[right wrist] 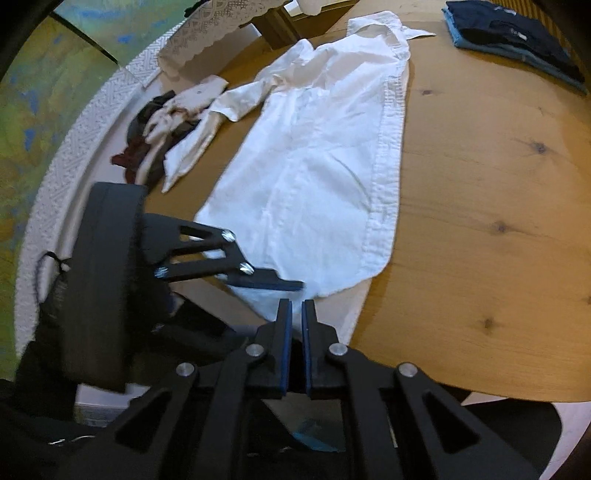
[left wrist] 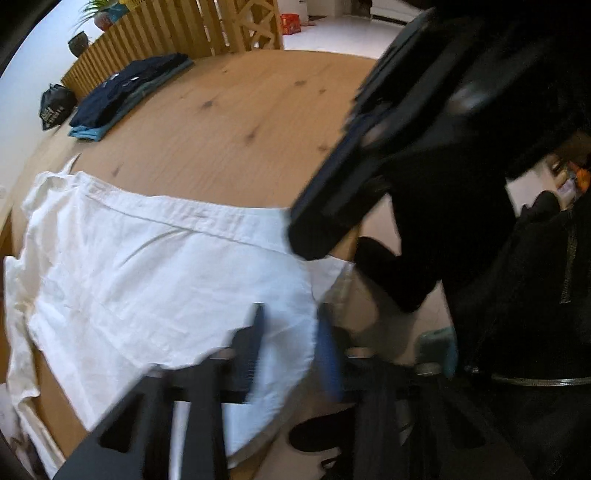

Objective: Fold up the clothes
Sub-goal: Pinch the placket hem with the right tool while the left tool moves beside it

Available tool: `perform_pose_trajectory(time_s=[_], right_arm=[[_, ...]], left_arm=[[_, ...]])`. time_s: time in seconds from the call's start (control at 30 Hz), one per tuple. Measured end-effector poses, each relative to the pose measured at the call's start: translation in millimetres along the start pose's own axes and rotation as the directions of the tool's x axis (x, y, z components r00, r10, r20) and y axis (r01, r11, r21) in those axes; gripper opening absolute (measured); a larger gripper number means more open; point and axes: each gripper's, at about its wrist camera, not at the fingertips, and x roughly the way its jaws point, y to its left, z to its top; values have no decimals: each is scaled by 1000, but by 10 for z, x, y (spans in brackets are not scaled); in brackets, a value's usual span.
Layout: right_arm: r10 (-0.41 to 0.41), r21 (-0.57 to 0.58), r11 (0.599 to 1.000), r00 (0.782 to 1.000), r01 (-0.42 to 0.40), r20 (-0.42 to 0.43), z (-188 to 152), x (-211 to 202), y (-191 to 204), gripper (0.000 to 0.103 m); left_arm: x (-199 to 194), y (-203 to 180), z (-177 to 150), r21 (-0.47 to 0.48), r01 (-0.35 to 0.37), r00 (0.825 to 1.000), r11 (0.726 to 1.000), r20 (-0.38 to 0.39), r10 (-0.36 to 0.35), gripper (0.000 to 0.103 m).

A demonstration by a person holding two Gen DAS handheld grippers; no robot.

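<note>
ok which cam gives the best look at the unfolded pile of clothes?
Right wrist view. The unfolded pile shows whole there, beside the white shirt sleeve at the table edge. The left wrist view does not show it, only the shirt and the folded stack.

The worktop (right wrist: 480,184) is pale wood, smooth and faintly glossy, with dark knots in the grain. The white shirt (right wrist: 314,166) is thin woven cloth, matt and lightly creased, with a stitched placket along its right edge. At the far right, the folded stack (right wrist: 517,37) is dark navy and blue cloth. The right gripper (right wrist: 296,314) is matt black plastic with bright metal screws and blue pads that look rubbery. Far left, a lace-patterned white cloth (right wrist: 207,33) looks rough.
</note>
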Motion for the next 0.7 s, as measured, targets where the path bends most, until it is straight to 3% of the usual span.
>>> perform_pose_trajectory(time_s=[0.03,0.1,0.3,0.53,0.7], right_arm=[[-9,-7,1000,1000,9,-4,-11,-12,2,7],[-36,-19,999,999,36,-7,-54,-43,-20,20],[-188,-84,980,980,182,-68,-193,147,-70,20],[-308,-157,943,948,293,-81,-94,423,-8,21],[-347,-237,916,936,324,-62,-143,509,102,21]], left_arm=[[6,45,-6,-22,8,1000,1000,3,-8,9],[-2,147,-31,-63,4,1000,998,12,-3,9],[-39,238,-61,-99,2,1000,995,30,0,9],[-223,298,-159,-97,39,998,994,52,-34,11],[-423,629,-549,-173,-30,998,984,46,38,14]])
